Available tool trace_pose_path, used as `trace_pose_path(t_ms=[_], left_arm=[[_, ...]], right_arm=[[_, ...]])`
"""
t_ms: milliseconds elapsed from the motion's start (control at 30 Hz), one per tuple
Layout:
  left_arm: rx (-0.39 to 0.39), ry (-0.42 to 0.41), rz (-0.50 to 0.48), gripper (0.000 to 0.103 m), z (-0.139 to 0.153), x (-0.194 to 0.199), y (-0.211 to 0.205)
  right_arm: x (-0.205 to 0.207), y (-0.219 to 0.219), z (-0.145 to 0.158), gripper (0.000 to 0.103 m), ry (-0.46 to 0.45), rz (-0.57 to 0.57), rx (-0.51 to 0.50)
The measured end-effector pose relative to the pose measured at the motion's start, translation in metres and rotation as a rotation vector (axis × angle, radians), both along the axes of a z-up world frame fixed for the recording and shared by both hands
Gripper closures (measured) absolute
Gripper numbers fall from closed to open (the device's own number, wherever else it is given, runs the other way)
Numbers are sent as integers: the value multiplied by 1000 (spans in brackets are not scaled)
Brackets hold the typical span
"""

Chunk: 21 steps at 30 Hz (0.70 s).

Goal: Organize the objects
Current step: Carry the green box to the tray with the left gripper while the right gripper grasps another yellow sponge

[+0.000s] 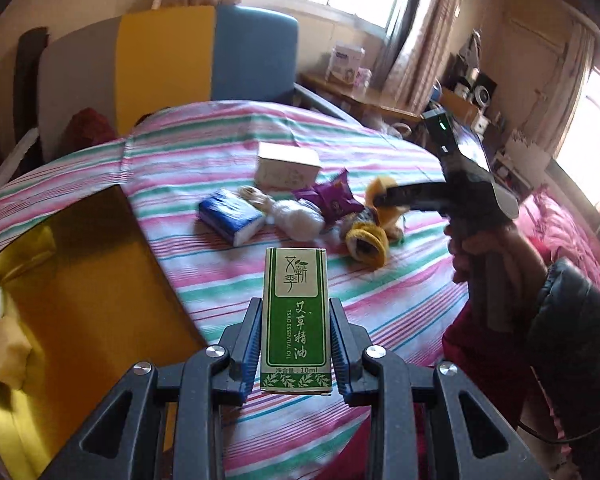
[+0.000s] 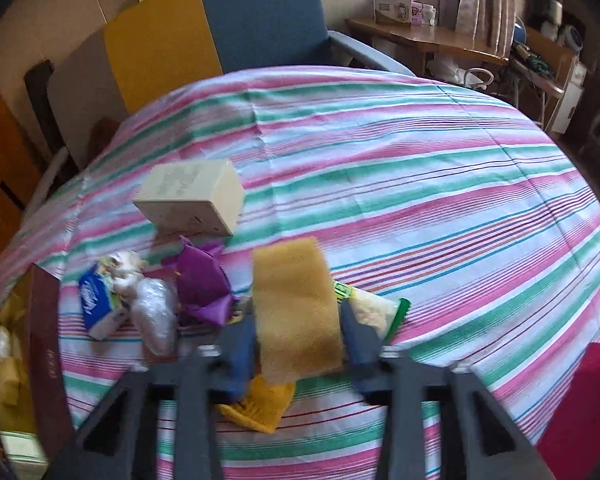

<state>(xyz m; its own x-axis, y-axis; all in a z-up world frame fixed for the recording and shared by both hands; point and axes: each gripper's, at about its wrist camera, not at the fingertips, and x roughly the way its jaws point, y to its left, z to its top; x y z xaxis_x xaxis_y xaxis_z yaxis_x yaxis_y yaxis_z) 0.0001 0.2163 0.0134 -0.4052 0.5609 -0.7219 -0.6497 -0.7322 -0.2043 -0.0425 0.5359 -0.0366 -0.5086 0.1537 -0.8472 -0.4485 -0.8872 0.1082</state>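
Several items are already seen inside the yellow-lined box [image 1: 80,280] at the left edge of the striped bedspread [image 1: 380,152] — a whitish bundle and a pale yellow packet can be made out there in the left wrist view, and in the right wrist view a cream carton lies at the box's near end. The sorting is judged to be partly done, since a cluster is left lying on the spread: a cream carton [image 2: 192,196], a blue tissue pack [image 2: 96,300], a clear plastic-wrapped bundle [image 2: 156,316], a purple snack packet [image 2: 204,284] and a green-edged clear packet [image 2: 376,308], all close together or touching. A green essential-oil box [image 1: 296,320] is held upright between the jaws of the left gripper [image 1: 296,340], which are closed narrowly on its two sides; it is carried clear of the bedspread, between the cluster and the yellow-lined box, and is taken to be on its way to the latter. The right gripper [image 2: 298,340] is closed on a yellow knitted item [image 2: 296,312], whose broad end stands up between the blue pads while its lower end hangs beneath the jaws; whether it is lifted clear of the spread cannot be told from the blurred view. In the left wrist view the same gripper is seen reaching into the cluster, gripped by a hand [image 1: 472,256] in a dark padded sleeve. At least five loose things — and the two in the jaws — remain to be put away.
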Motion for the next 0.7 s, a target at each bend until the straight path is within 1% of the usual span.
trace_pose_path(t_ms=[100,233,300,367,433,567,633,700], left_arm=[[13,-2,74,73,7,-5,-34],[7,-22,229,73,9,-18,-95],[-20,-28,330,73,6,-26,-131],[-44,-41,395,73,0,-31,-156],[-84,-59,463,73,-11,-37,-181],[-145,-76,523,73,-29,-47,-201],[-174,-105,540,73,-40,-52,-204],[-198,-145,533,73,-52,-54,-207]], right_arm=[[3,-4,4,69,22,21,18],[6,1,7,69,31,-5,16],[10,4,11,69,54,-26,18],[13,6,15,69,75,-39,17],[14,6,17,69,88,-42,13],[12,2,19,69,98,-25,22],[12,0,20,69,103,-20,28],[15,0,21,69,113,-17,29]])
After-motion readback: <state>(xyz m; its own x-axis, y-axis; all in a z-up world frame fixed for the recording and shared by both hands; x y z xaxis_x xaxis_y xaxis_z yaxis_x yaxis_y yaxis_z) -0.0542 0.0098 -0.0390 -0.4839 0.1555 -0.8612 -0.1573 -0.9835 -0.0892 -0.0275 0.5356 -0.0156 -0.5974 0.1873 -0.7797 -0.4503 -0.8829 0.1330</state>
